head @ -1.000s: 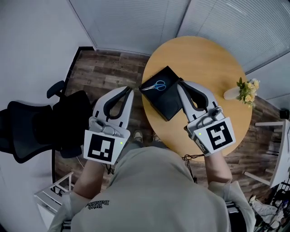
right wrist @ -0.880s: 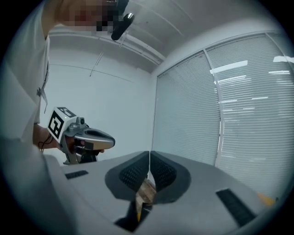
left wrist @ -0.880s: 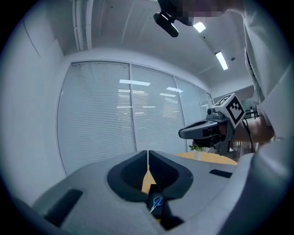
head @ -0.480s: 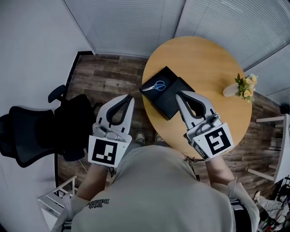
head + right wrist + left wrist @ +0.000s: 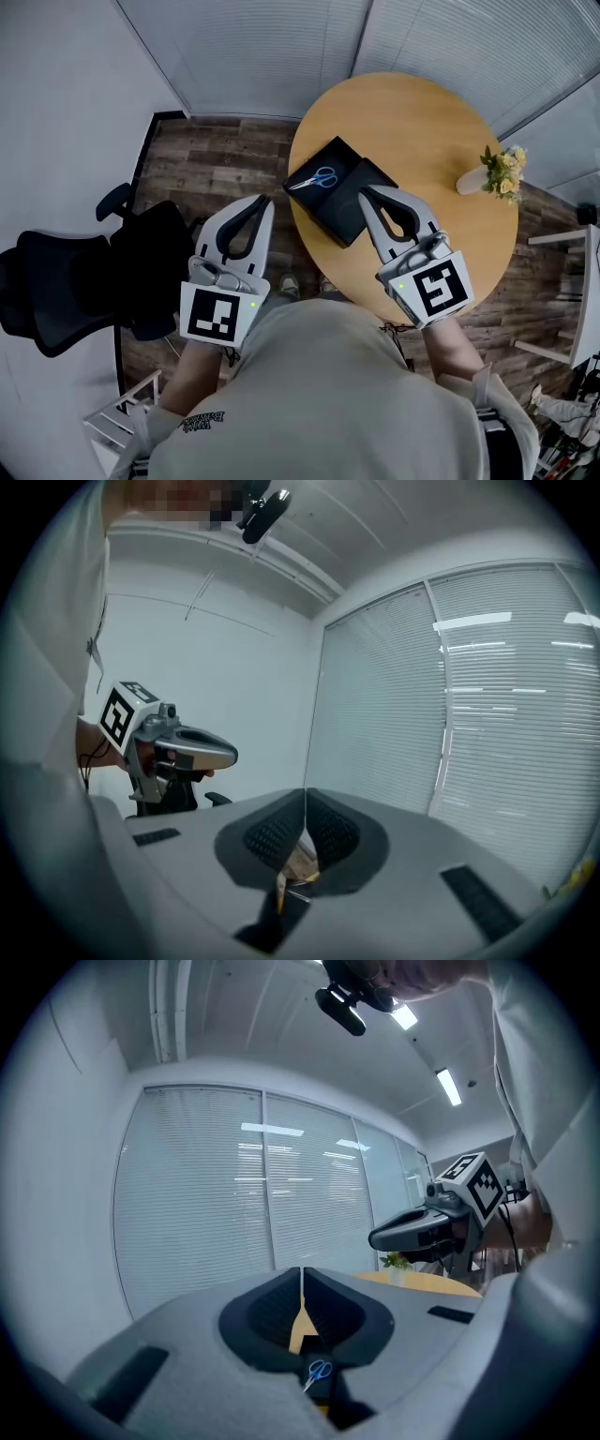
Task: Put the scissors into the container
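Since the scissors [image 5: 324, 177] lie inside the black container [image 5: 339, 217] at the 9 o'clock edge of the round counter [image 5: 422, 122], I judge the placing done and what remains is getting clear. To do that well I'd draw both tools straight toward 6 o'clock, taking care that the right one does not clip the box. The left hand-held gripper [image 5: 270, 199] has its jaws pressed together on nothing, off the counter at the container's 8 o'clock. The right hand-held gripper [image 5: 361, 190] is likewise closed and empty, its tip over the container's 4 o'clock corner. I cannot tell whether that tip touches the box, how deep the box is, or whether its darker right part is a lid.
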Motion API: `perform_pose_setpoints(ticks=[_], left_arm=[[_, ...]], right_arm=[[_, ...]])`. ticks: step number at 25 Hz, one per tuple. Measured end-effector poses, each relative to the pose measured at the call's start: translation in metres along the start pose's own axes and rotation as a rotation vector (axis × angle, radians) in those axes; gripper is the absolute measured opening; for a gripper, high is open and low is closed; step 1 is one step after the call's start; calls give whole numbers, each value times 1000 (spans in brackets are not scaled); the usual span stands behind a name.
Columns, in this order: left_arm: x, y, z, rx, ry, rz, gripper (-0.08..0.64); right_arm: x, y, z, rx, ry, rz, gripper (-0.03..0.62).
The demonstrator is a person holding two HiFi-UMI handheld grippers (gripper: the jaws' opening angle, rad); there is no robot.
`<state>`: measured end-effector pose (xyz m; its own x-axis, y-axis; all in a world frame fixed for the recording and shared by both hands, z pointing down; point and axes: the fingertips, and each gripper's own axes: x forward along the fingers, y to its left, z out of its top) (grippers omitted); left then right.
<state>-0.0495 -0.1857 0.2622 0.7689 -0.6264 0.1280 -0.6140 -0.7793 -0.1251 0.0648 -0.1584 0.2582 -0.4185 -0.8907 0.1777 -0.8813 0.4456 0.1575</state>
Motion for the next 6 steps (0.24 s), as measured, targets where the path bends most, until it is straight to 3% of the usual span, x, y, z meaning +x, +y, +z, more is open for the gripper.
perform_pose_setpoints(ticks=[6], left_arm=[[1,2,0,6,-3,-7,29]], right_arm=[[-2,-5,-12,18,27,-34,31]])
